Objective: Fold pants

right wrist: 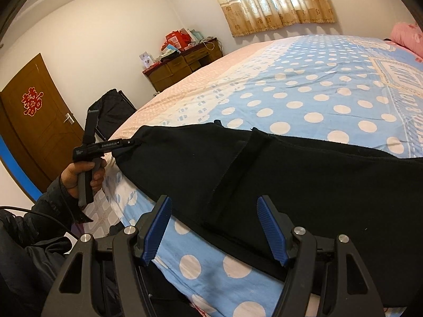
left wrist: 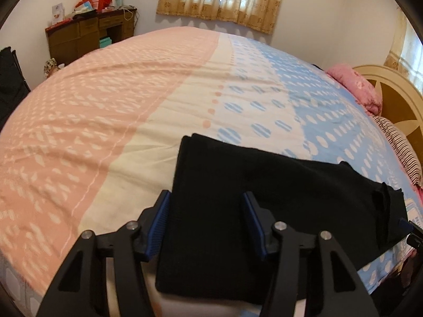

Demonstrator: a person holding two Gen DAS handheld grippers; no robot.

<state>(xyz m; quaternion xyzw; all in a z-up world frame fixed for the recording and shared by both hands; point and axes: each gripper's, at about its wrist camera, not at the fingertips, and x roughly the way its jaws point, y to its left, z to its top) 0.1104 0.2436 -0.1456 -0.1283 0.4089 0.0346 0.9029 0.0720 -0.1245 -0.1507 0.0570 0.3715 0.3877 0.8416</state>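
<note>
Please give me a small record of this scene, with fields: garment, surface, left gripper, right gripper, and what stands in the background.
garment: black pants, lying flat along the near edge of the bed, already folded lengthwise
surface: bed sheet in pink, cream and dotted blue
left gripper: left gripper over one end of the pants, jaws apart, cloth below them, not clamped
right gripper: right gripper at the near edge of the pants, jaws apart
background: wooden desk, curtain, door, pink pillow
</note>
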